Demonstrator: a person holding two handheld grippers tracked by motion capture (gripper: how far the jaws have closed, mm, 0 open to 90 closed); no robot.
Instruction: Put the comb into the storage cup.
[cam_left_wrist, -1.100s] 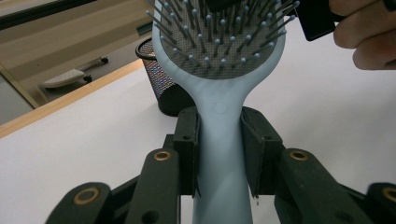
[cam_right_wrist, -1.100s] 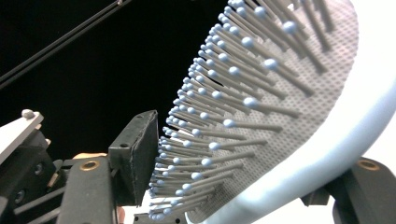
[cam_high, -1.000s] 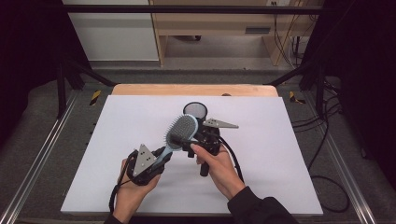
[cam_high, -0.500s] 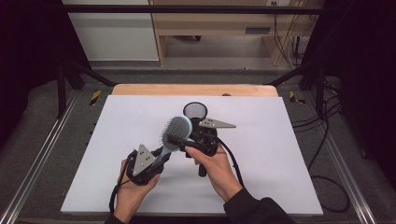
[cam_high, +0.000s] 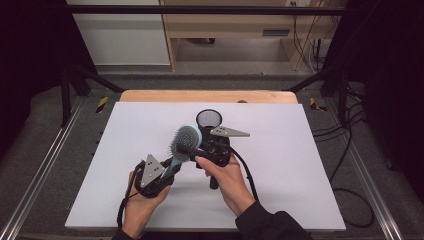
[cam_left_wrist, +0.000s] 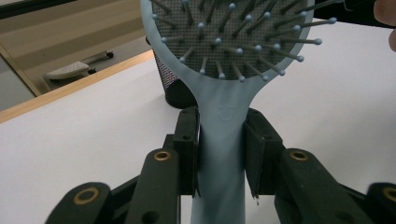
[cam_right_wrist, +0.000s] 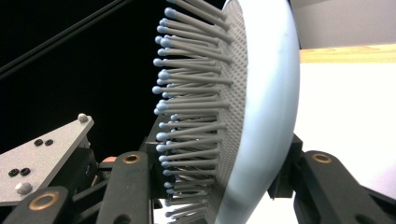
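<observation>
Scene: a person at a white-topped table (cam_high: 125, 150) works a pale blue plastic paddle hairbrush (cam_high: 183, 143) between two hand-held black two-jaw grippers.

Hairbrush: lifted off the tabletop near its middle, handle running down toward 7 o'clock, round bristled head up toward 1 o'clock in the high view; the grey cushion and ball-tipped bristles face the left gripper's camera (cam_left_wrist: 233, 37).

Left gripper (cam_high: 167, 167): held in the left hand (cam_high: 140, 205) at the 7 o'clock side of the table; its jaws are clamped on the brush handle, one pad pressed to each side of it (cam_left_wrist: 219, 149).

Right gripper (cam_high: 187, 148): held in the right hand (cam_high: 230, 182), at 3 o'clock from the brush head; its jaws have just been closing and now grip the head across its thickness, one on the bristled face, the other on the smooth blue back (cam_right_wrist: 266, 116).

Grey three-cornered plates: one sits on top of each gripper, the right one pointing toward 3 o'clock (cam_high: 229, 132).

Black mesh cup (cam_high: 208, 120): a round, dark, perforated holder standing upright on the table just beyond the brush head, toward 12 o'clock; in the left gripper view it shows behind the neck of the brush (cam_left_wrist: 175, 88).

Backdrop: a light wooden edge (cam_high: 150, 96) along the far side of the table.
</observation>
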